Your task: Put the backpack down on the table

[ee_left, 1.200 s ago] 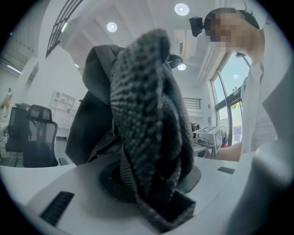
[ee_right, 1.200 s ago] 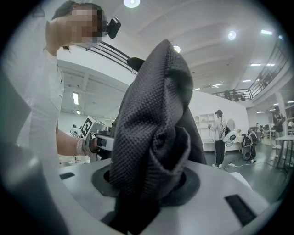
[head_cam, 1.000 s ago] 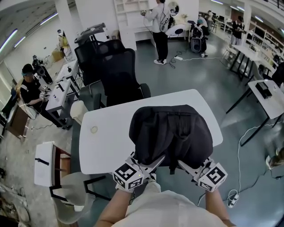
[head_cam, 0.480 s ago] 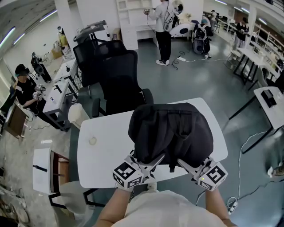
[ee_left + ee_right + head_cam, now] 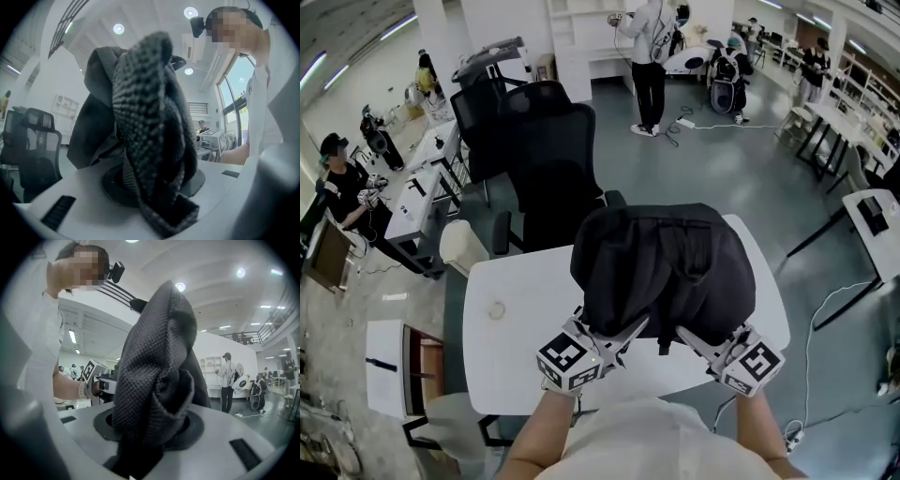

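Observation:
A black backpack (image 5: 661, 267) hangs in front of me above the white table (image 5: 511, 342), covering the table's right half in the head view. My left gripper (image 5: 625, 335) is shut on a woven strap of the backpack (image 5: 150, 136), which fills the space between its jaws. Bunched black backpack fabric (image 5: 154, 376) is pinched the same way in my right gripper (image 5: 687, 339), which is also shut. The two grippers sit side by side at the pack's near lower edge. The pack hides whether its bottom touches the table.
A small round object (image 5: 495, 309) lies on the table's left part. Black office chairs (image 5: 548, 159) stand behind the table's far edge. A pale chair (image 5: 459, 246) and a low white side table (image 5: 386, 364) are at the left. A person (image 5: 652, 47) stands far back.
Both grippers have carried the backpack forward, away from me. It now hangs further in over the table, and the table lies closer beneath me. The grips are unchanged.

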{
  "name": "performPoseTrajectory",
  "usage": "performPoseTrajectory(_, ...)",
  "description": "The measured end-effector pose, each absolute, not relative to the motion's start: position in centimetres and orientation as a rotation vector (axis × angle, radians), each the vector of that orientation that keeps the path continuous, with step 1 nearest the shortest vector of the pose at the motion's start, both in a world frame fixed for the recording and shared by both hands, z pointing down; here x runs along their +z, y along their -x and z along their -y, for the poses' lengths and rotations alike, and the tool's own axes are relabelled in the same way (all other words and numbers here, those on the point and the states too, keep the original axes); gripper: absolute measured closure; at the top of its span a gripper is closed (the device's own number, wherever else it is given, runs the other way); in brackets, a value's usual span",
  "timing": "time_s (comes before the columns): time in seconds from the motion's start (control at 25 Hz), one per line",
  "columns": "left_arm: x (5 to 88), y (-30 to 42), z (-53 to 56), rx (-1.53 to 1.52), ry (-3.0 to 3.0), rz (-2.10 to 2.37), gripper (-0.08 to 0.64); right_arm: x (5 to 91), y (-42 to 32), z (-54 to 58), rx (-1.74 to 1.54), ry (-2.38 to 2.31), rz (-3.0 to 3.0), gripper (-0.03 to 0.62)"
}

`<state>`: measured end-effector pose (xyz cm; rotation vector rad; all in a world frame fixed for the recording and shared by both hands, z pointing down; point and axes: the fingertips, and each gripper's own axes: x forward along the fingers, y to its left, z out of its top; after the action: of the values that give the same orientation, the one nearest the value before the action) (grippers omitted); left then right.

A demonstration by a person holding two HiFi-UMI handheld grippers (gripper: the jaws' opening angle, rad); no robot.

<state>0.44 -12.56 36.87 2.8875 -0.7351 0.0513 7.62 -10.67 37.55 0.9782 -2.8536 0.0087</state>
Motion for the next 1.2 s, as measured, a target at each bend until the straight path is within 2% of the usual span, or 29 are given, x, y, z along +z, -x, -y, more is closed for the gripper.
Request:
performPoseTrajectory(0.36, 36.6, 0.8, 15.6, 0.040, -2.879, 0.761, 0.414, 37.2, -6.4, 13.9, -0.014, -0.953, 2.854, 0.397)
performPoseTrajectory(1.2, 38.9, -1.6, 25.3, 0.035, -2.830, 0.889, 0.414, 39.5, -9.0, 24.2, -0.042, -0.861, 2.877, 0.397)
